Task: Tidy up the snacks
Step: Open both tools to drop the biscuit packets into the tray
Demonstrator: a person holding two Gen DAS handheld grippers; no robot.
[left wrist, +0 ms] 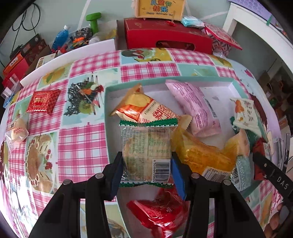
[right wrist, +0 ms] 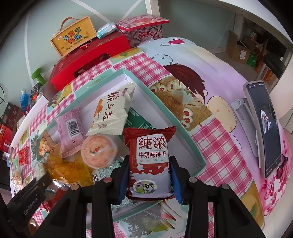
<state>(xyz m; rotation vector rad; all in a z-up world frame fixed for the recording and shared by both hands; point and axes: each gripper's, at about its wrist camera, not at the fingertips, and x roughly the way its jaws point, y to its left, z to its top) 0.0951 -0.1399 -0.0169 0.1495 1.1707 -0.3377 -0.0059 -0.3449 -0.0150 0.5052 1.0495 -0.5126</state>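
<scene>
My left gripper [left wrist: 146,165] is shut on a clear biscuit packet [left wrist: 146,146] with green zigzag ends, its blue pads pressing both sides. It hangs over the white tray [left wrist: 107,109] with a teal rim. In the tray lie an orange packet [left wrist: 142,109], a pink packet [left wrist: 194,108], a yellow packet [left wrist: 199,155], a white packet [left wrist: 245,113] and a red packet [left wrist: 157,212]. My right gripper [right wrist: 149,168] is shut on a red-and-white milk biscuit packet [right wrist: 149,161], held upright over the tray's [right wrist: 164,109] right part. A round orange cake packet [right wrist: 99,150] lies just to its left.
On the checked tablecloth left of the tray lie a red packet [left wrist: 44,102] and a wrapped bun [left wrist: 18,131]. A red box [left wrist: 164,38] and a yellow box [left wrist: 159,8] stand behind the table. A phone on a stand [right wrist: 265,128] is at the right.
</scene>
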